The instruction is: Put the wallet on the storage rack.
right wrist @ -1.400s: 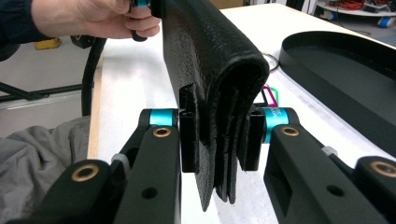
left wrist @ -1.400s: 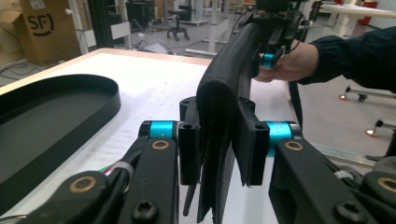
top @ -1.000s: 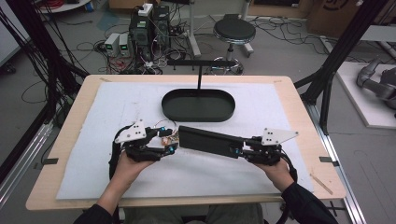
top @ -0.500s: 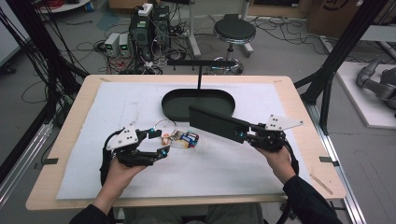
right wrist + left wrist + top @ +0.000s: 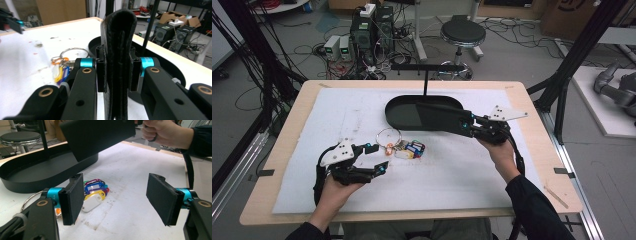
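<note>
Two claws work over the white-covered tabletop [image 5: 472, 170]. The right claw [image 5: 469, 126] is clenched on a flat black leather pouch [image 5: 442, 117], gripping one end so the pouch reaches out ahead of its jaws, lifted and partly over the black oval tray [image 5: 399, 115]; in the right gripper view the pouch [image 5: 117, 60] stands edge-up between the two pads. The left claw [image 5: 377, 157] is released, its pads [image 5: 75, 197] spread wide and holding nothing. Just ahead of the left claw lies a bunch of coloured key tags [image 5: 411, 149] on a metal ring [image 5: 388, 135], resting on the tabletop between that claw and the tray.
</note>
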A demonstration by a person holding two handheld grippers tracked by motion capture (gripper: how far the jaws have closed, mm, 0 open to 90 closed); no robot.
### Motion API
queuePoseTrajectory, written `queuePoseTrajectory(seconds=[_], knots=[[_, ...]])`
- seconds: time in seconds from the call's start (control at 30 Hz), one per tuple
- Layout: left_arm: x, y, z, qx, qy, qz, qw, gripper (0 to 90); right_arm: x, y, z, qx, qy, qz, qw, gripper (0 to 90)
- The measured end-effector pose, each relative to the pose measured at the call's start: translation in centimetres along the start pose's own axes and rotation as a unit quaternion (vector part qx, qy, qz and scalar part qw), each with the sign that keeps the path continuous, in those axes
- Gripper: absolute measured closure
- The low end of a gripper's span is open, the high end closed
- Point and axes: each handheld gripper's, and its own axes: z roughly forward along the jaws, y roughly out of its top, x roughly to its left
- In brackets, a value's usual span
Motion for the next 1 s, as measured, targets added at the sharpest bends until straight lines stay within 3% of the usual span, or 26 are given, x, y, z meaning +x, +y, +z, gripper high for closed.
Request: queuePoseTrajectory(seconds=[0.23, 0.47, 1.0], knots=[[-0.2, 0.0, 0.1, -0.001, -0.005, 0.003, 1.0000, 30.8, -0.4, 0.3, 1.5, -0.001, -0.001, 0.010, 0.9999, 76.3], [-0.3, 0.1, 0.2, -0.002, -0.006, 0.003, 1.0000, 30.8, -0.3, 1.4, 2.9, -0.025, -0.009, 0.010, 0.9996, 76.4], [-0.2, 0.1, -0.3, -0.008, -0.008, 0.004, 0.9999, 30.8, -1.5, 1.8, 9.6, -0.020, -0.030, 0.029, 0.9989, 76.3]])
